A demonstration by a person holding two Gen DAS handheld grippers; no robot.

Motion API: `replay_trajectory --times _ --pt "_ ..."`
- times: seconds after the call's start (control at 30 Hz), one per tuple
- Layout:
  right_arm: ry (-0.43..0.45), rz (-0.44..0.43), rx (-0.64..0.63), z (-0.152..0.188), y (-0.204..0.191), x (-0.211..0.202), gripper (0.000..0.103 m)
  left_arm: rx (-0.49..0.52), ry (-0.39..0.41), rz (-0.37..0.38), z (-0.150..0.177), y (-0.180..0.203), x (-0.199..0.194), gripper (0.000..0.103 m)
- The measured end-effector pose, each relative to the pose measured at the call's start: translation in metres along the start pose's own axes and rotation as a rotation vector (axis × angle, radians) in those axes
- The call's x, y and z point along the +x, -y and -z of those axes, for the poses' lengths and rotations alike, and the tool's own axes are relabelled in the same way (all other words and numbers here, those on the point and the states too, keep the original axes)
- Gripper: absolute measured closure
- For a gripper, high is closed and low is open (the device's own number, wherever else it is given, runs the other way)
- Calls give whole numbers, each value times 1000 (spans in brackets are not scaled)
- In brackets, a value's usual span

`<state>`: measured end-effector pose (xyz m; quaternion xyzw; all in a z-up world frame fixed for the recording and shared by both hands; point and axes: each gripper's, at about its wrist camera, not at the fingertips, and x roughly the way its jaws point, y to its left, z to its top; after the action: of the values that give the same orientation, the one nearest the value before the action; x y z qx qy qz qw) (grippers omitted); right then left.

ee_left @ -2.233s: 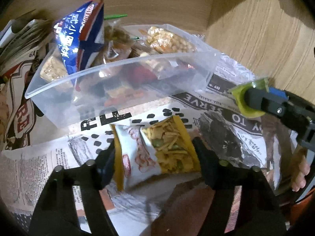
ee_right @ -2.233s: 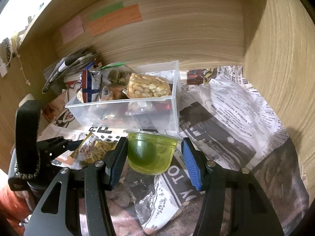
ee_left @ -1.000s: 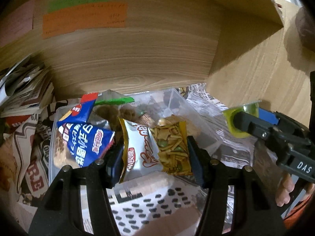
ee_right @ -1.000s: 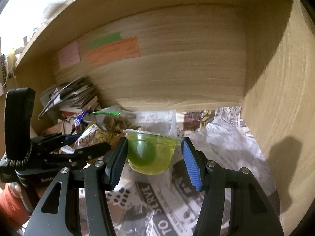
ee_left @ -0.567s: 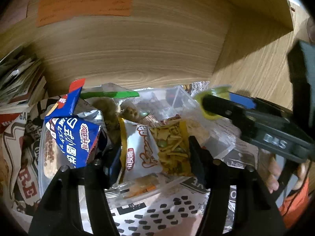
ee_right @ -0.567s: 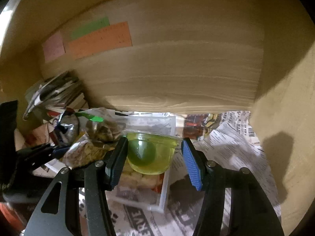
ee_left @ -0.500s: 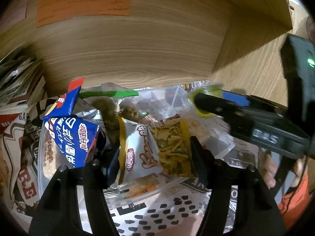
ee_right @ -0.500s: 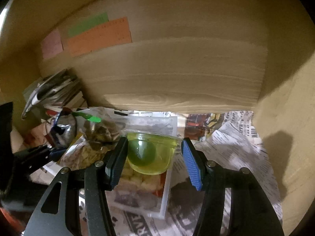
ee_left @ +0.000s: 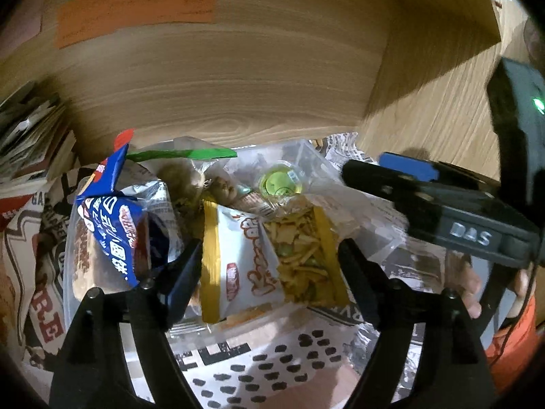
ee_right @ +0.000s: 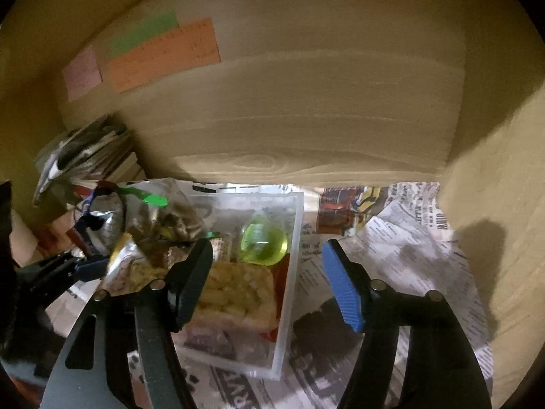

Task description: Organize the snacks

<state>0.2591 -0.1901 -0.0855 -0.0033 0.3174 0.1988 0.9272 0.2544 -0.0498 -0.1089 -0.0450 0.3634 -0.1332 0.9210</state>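
Note:
My left gripper (ee_left: 269, 266) is shut on a white and yellow snack bag (ee_left: 269, 259) and holds it over the clear plastic box (ee_left: 306, 156). The green jelly cup (ee_left: 280, 184) lies in the box's far right corner; it also shows in the right wrist view (ee_right: 264, 240). My right gripper (ee_right: 269, 272) is open and empty above the box (ee_right: 289, 293), with its jaws wide apart. A blue snack bag (ee_left: 112, 225) and other packets fill the box's left side.
Newspaper (ee_right: 402, 238) covers the shelf floor. Wooden walls close the back (ee_left: 238, 78) and the right side (ee_right: 494, 204). A stack of papers (ee_right: 88, 156) lies at the back left. Coloured notes (ee_right: 163, 58) stick on the back wall.
My right gripper has opened and the green jelly cup has dropped into the box. My left gripper still holds the snack bag over the box.

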Motion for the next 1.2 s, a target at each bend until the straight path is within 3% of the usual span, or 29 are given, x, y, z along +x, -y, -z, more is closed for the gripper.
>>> replay_trajectory --times 0.33,0.5,0.87,1.03,1.2 --pt "120 1 -22 14 -12 -66 37 -22 76 -31 6 2 -44 21" --pt "195 -14 -24 23 -25 -100 29 -36 160 -58 11 6 -87 21" --pt "339 -34 -22 41 -58 -165 25 -18 376 -152 29 9 -190 18" --pt "422 -12 -30 49 -72 -192 14 23 487 -205 44 19 -231 10" --pt "467 -7 -34 57 -86 -208 0 26 542 -211 57 23 -257 5"
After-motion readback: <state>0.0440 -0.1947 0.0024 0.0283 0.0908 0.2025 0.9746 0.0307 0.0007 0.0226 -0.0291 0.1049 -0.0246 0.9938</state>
